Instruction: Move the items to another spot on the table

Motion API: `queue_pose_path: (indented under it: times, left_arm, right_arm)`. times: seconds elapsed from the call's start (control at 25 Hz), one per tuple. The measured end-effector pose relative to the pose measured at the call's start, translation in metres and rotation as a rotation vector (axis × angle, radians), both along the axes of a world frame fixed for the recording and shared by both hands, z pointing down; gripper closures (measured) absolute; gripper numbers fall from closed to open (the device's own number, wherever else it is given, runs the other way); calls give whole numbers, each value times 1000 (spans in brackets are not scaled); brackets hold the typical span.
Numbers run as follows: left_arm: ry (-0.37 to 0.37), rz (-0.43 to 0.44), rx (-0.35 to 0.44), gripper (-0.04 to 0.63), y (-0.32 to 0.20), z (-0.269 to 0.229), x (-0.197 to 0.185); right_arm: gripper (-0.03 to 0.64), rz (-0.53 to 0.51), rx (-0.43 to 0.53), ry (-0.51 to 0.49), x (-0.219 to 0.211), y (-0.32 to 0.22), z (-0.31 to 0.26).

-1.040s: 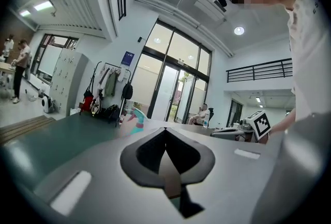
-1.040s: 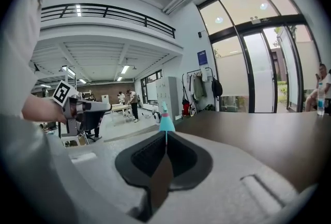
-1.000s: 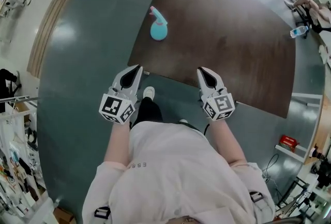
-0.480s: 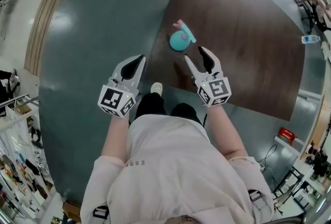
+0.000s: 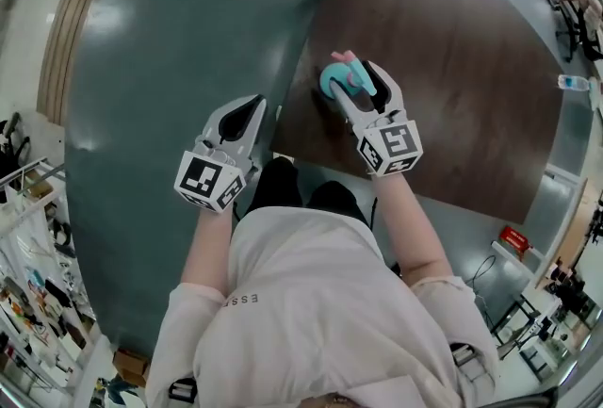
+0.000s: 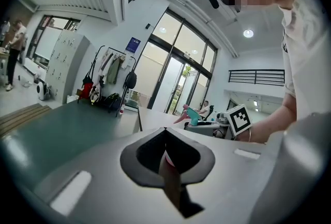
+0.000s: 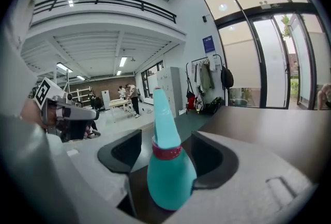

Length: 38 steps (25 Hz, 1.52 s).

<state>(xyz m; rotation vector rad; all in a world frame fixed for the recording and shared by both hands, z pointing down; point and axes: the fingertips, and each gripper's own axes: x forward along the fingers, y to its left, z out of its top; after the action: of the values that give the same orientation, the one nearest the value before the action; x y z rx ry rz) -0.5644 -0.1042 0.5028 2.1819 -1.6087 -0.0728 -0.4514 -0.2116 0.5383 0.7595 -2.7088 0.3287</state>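
A teal bottle [image 5: 335,82] with a pink band and a tall spout stands upright near the left corner of the dark brown table [image 5: 452,67]. My right gripper [image 5: 355,81] reaches over the table's near edge, and its jaws have just been opening. The bottle [image 7: 169,171] stands between them; the left pad is clear of it and the right pad lies close against its belly. My left gripper [image 5: 248,110] hangs over the green floor left of the table corner, its jaws together on nothing. From the left gripper view, the bottle [image 6: 192,114] shows far off to the right.
The table's near edge [image 5: 311,155] runs just in front of my legs. A clear water bottle [image 5: 572,83] lies at the table's far right edge. A red object [image 5: 514,239] sits on the floor to the right. Coats and bags hang by the glass doors [image 6: 111,70].
My right gripper has gone forward over the table edge and spread its jaws around the teal bottle. The left gripper has moved forward a little and stays shut.
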Motion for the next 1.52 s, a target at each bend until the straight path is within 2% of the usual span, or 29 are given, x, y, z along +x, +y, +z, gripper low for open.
queue_pose_path:
  times: [0.08,0.2,0.32,0.48,0.6,0.68,0.92,1.04,1.52]
  left_arm:
    - [-2,1,0,578,-5,-2,-7]
    - [-3,-7,7,578,-14,-16,-23]
    - [-9,-2,9,578,-11,-25,-31]
    - [-19,22,4,578,-10,4,-18]
    - [-19,62,14,578,-13,2,-9]
    - [-23,121,32,578,-21,-6,4]
    - [-30,302,77,578,-34,-31,84]
    - [-27,385,92,578,-31,-37,130]
    - [-21,736,139,578,0,-57,388]
  right_arm:
    - [333,-6,3,14,-7,-5,0]
    - [414,-26,21,36,-19,-11,-13]
    - [419,-46,29,39,-25,-6,-22]
    - [426,-39,32,21,-14,2,6]
    - [428,-16,45,1,-9,8,-1]
    - [430,23,60,-11,4,10,-13]
    - [431,115,109,-66,73,26,-52]
    - [433,161,149,-62,115,40,-67]
    - [436,465,203,-21,370,113,-96]
